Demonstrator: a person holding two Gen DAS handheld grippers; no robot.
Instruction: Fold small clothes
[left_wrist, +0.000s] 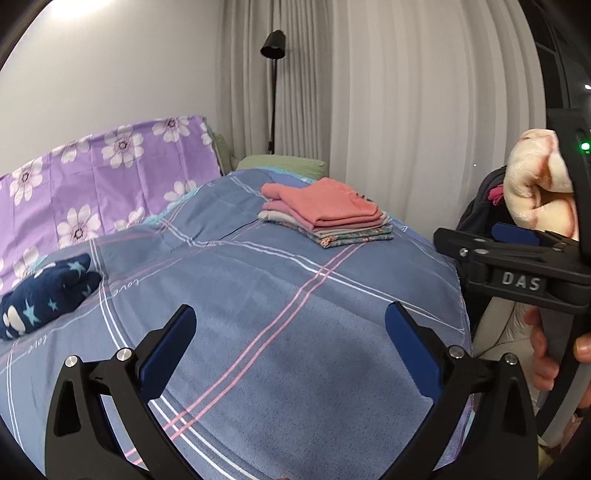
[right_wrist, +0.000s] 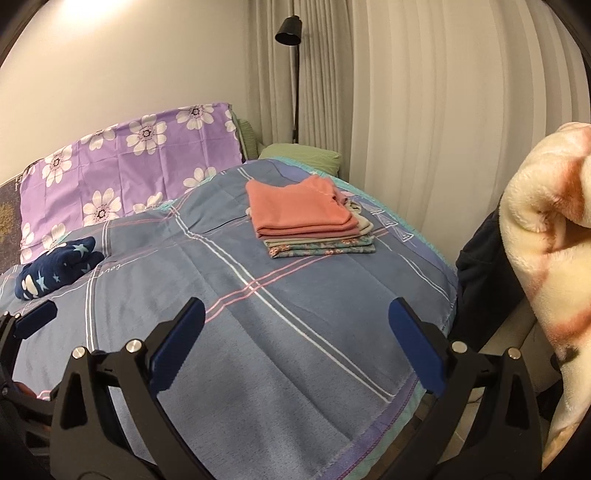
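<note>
A stack of folded small clothes with a salmon-pink piece on top lies on the far right of the blue plaid bed cover. A crumpled navy garment with stars lies at the left. A fluffy cream-and-pink garment hangs at the right edge. My left gripper is open and empty above the cover. My right gripper is open and empty; it also shows in the left wrist view, beside the cream garment.
A purple floral sheet covers the headboard side. A green pillow, a black floor lamp and pale curtains stand behind. A dark garment drapes off the bed's right side.
</note>
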